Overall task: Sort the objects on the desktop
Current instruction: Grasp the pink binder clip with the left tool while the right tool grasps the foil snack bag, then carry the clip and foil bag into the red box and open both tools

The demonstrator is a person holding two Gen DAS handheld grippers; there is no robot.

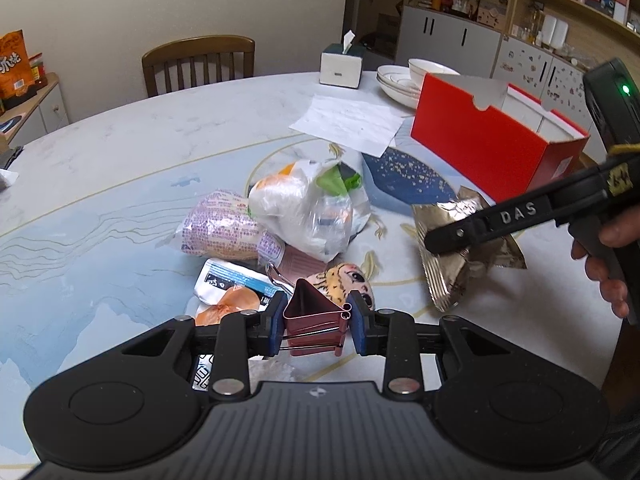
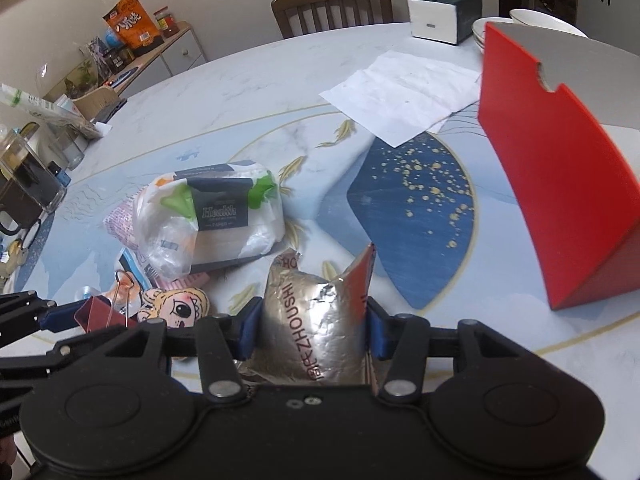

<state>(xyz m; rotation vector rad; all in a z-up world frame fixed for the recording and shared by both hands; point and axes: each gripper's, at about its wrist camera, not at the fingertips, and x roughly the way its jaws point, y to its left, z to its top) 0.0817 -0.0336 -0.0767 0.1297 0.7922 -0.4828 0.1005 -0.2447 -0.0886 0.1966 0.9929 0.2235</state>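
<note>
My left gripper (image 1: 318, 326) is shut on a dark red binder clip (image 1: 316, 316), whose wire handles lie between the blue pads. In the right wrist view the same clip (image 2: 96, 314) shows at the left edge. My right gripper (image 2: 314, 330) is shut on a crumpled silver foil wrapper (image 2: 316, 320) with red lettering. The left wrist view shows that wrapper (image 1: 452, 284) hanging from the right gripper's black finger (image 1: 452, 236), above the table (image 1: 120, 152). A red open box (image 1: 492, 148) stands at the right.
A bagged tissue pack (image 2: 224, 216), a purple-print packet (image 1: 224, 228), a blue-white packet (image 1: 232, 276) and a cartoon face charm (image 1: 352, 280) lie in a pile mid-table. White paper (image 1: 348, 120), a tissue box (image 1: 340, 64), bowls (image 1: 400, 80) and a chair (image 1: 196, 64) are farther back.
</note>
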